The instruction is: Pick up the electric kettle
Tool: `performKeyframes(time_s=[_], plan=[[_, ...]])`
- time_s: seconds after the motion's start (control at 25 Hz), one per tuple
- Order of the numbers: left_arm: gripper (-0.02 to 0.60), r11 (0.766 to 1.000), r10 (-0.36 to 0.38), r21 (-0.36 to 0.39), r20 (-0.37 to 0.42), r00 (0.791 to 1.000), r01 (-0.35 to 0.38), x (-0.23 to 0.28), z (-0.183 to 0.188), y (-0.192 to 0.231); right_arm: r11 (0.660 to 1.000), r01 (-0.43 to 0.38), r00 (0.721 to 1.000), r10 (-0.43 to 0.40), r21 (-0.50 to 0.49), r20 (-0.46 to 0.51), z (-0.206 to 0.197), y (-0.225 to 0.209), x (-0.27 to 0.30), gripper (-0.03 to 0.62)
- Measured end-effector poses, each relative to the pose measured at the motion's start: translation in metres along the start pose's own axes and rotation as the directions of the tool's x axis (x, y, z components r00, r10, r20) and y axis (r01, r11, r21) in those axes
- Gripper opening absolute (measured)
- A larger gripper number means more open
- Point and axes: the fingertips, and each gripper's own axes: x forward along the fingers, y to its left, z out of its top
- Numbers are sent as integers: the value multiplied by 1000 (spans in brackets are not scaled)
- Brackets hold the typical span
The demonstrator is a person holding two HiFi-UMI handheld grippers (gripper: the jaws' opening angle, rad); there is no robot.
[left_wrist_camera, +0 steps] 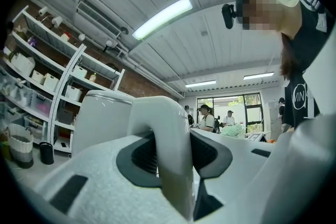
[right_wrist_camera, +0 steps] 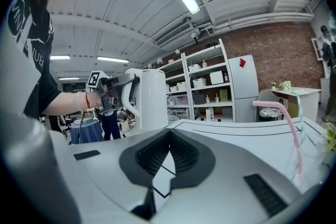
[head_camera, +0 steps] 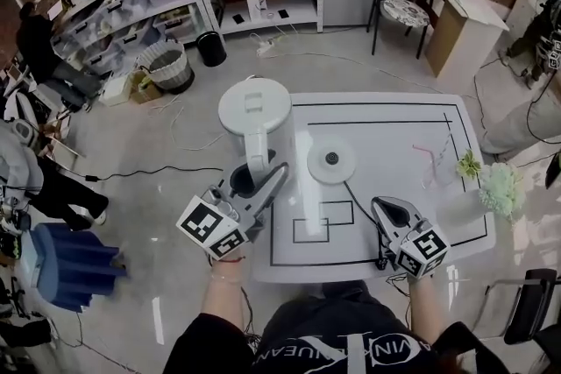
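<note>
Right now the white electric kettle [head_camera: 254, 114] is off its round base [head_camera: 331, 162] and sits upright in your left tongs [head_camera: 254, 184], just to the left of that base, at the left edge of the white table [head_camera: 394, 114]. In the left gripper view, the dark pads press on either side of the kettle's curved handle [left_wrist_camera: 170, 155], with the kettle body just beyond it. From the head view you cannot tell whether the kettle's underside touches the table or hangs clear of it.

The base lies flat on the table inside the black taped outline, and its dark cord [head_camera: 361, 206] runs toward the near edge. Your right tongs [head_camera: 379, 204] are near that edge, to the right of the small taped rectangles and well apart from the kettle. Their pads meet at the tips with nothing between them. Farther right, a pale green bunch of flowers [head_camera: 501, 188] rests by the table's right edge.
</note>
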Motion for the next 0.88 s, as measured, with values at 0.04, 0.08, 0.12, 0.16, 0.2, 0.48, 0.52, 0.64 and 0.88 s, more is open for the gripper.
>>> performKeyframes(time_s=[0.04, 0.08, 0.12, 0.16, 0.2, 0.48, 0.52, 0.64, 0.88], plan=[[135, 1000, 7, -1, 1, 1000, -7, -3, 0, 0, 1000, -3, 1000, 3, -2, 1, 1, 1, 1, -2], [135, 1000, 14, -1, 2, 1000, -14, -6, 0, 0, 1000, -6, 1000, 6, -4, 3, 2, 1, 2, -2], [135, 1000, 21, 1, 2, 1000, -21, -9, 0, 0, 1000, -9, 1000, 9, -7, 6, 3, 2, 3, -2], [135, 1000, 28, 3, 1, 1000, -28, -11, 1, 1, 1000, -12, 1000, 12, -9, 8, 4, 2, 4, -2], [135, 999, 34, 4, 1, 999, -34, -14, 2, 1, 1000, -14, 1000, 14, -11, 11, 6, 3, 5, -2], [135, 996, 85, 6, 1, 996, -85, -36, 4, 4, 999, -25, 999, 26, -30, 24, 18, 8, 13, -2], [135, 996, 91, 4, 3, 996, -91, -38, 3, 4, 999, -27, 999, 28, -34, 25, 18, 8, 14, -2], [135, 994, 108, -1, 10, 994, -108, -46, 1, 4, 998, -31, 999, 32, -48, 31, 22, 9, 16, -2], [135, 990, 140, -19, 27, 990, -140, -61, 0, 5, 999, -19, 998, 21, -45, 53, 32, 8, 18, -2]])
